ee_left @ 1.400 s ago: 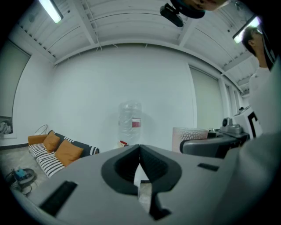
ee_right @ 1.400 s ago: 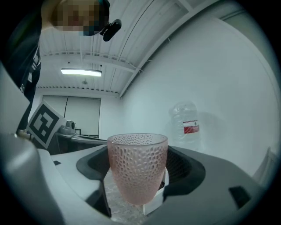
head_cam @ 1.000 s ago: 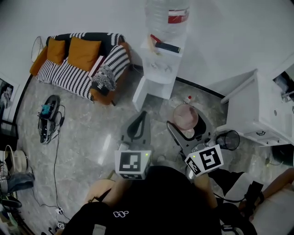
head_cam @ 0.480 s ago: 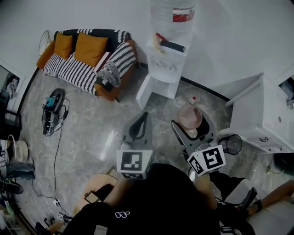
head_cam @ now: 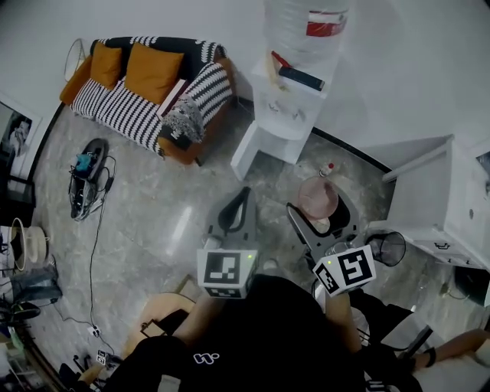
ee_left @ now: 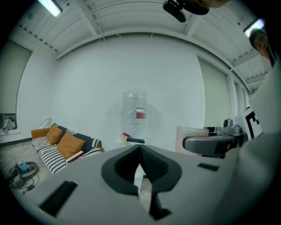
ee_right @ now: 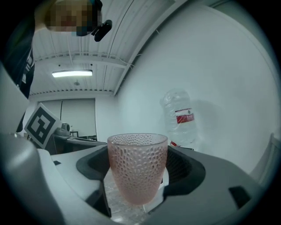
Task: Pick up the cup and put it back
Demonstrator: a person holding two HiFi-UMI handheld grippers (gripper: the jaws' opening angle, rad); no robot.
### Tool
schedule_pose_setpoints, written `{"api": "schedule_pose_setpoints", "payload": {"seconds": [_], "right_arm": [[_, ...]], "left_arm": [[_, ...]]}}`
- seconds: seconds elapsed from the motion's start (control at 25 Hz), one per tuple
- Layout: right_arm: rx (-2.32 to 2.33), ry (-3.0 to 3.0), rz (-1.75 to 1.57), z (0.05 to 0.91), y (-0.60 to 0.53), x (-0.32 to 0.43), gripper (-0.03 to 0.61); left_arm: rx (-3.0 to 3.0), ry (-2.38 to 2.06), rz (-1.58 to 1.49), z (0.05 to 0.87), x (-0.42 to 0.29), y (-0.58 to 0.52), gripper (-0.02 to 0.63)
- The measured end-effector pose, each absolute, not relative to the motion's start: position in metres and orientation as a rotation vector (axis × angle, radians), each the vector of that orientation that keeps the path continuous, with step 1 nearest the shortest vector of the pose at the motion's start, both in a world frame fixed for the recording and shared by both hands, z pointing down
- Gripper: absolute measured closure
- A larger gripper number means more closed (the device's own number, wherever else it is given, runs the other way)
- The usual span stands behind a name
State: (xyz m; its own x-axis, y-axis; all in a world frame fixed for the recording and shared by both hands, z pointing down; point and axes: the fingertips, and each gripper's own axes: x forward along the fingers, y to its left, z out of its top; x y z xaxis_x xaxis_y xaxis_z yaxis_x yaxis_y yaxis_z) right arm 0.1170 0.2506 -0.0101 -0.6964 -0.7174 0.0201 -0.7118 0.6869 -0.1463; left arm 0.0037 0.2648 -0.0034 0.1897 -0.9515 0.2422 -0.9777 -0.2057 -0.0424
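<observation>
Pink cup (ee_right: 137, 169) upright, mouth up

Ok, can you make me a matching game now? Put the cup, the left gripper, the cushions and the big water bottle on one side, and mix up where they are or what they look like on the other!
Column one:
1. cup
2. left gripper
3. cushions
4. water bottle

Column two:
A. orange
B. shut, with nothing in it
C. on top of the white dispenser
D. pink, held in the right gripper

Right pairs: 1-D, 2-B, 3-A, 4-C.
</observation>
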Motion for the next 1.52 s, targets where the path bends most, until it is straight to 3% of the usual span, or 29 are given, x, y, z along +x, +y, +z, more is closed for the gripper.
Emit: {"api": "schedule_pose_setpoints", "payload": {"seconds": [0.68, 1.52], "right_arm": [[-1.319, 2.836, -0.191, -0.017, 0.065, 0.048, 0.193], [-1.221, 2.954, -0.171, 0.017, 0.02, 0.074, 0.193]], "left_arm": [[2.436, -1.766, 0.471, 0.002, -0.067, 0.053, 0.601], [2.387, -1.72, 0.503, 0.035, -0.012, -0.01, 0.601]]}}
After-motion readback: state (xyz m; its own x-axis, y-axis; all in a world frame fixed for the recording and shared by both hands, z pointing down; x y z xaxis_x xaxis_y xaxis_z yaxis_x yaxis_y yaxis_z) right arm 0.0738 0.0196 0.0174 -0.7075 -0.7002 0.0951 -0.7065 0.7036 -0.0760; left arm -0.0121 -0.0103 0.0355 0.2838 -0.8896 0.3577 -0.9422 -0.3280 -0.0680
